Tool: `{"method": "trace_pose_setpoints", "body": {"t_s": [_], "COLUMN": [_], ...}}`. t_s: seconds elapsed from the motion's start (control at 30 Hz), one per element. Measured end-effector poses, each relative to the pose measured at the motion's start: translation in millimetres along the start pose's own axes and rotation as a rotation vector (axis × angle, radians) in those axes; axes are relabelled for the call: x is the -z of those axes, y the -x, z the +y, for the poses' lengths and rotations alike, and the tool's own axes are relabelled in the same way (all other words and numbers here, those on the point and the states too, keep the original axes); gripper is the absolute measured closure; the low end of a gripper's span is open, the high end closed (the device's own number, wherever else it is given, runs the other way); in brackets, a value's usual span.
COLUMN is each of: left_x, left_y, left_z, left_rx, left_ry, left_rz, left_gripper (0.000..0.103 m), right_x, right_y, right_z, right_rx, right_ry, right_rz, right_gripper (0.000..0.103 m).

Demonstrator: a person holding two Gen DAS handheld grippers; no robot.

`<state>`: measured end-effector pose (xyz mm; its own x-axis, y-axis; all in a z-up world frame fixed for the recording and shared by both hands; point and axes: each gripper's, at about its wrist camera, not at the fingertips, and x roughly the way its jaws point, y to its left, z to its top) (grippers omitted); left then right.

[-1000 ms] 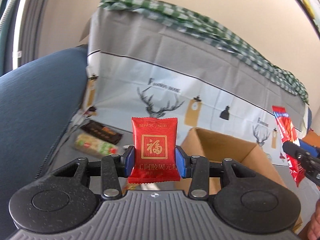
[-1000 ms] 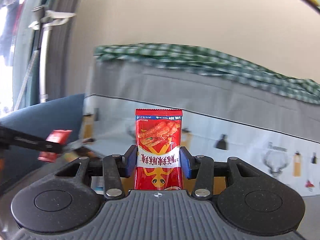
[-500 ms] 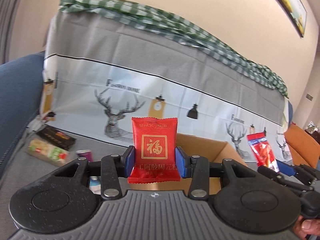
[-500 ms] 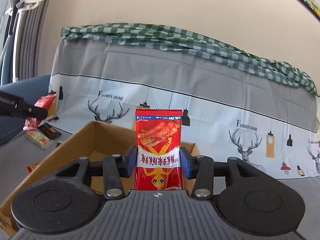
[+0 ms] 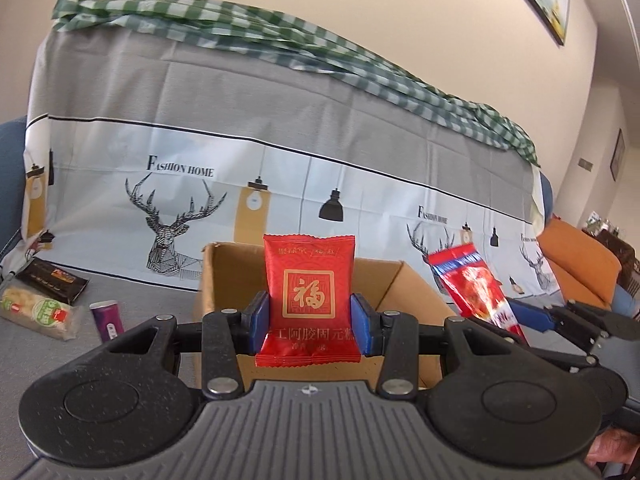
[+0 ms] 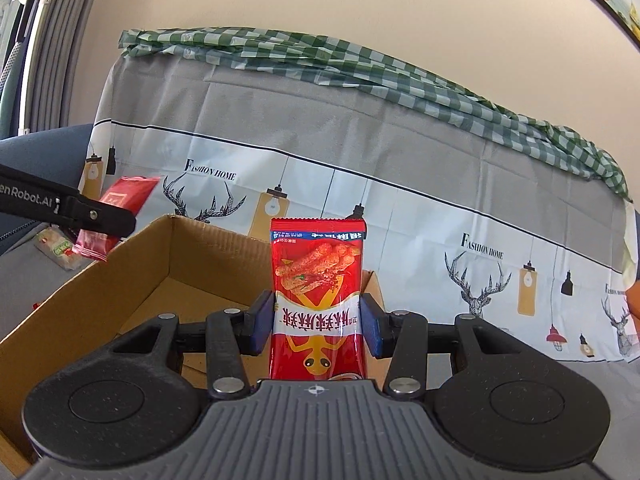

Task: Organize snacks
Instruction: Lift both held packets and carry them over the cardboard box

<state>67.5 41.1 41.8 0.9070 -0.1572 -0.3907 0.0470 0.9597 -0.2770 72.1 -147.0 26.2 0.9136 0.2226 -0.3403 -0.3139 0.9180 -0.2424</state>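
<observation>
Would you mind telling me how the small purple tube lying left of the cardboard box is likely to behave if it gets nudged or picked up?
The purple tube looks round and lies on its side on the grey cover, so a nudge would probably roll it. It seems small, likely light. Its glossy, curved wall may slip between flat pads unless gripped across its middle.

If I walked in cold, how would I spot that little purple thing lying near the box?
Start at the open brown cardboard box standing before the grey deer-print cloth. On the grey surface to its left, seen from the left-hand camera, lie three loose snacks. The small purple tube-shaped packet is the one nearest the box, and the only purple one, beside a pale packet with a green label and a black bar.
</observation>
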Motion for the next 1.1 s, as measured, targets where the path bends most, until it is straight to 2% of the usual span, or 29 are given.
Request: {"method": "trace_pose_setpoints", "body": {"t_s": [1.1], "left_x": [8.6], "left_y": [-5.0], "left_z": [-14.1], "left_rx": [0.047], "left_ry": [-0.035], "left_rz": [0.012], "left_gripper": [0.056], "right_x": [-0.1], "right_y": [-3.8], "right_z": [0.1], "right_rx": [0.015], "right_ry": [0.007], "right_rz": [0.006], "right_gripper": [0.056]}}
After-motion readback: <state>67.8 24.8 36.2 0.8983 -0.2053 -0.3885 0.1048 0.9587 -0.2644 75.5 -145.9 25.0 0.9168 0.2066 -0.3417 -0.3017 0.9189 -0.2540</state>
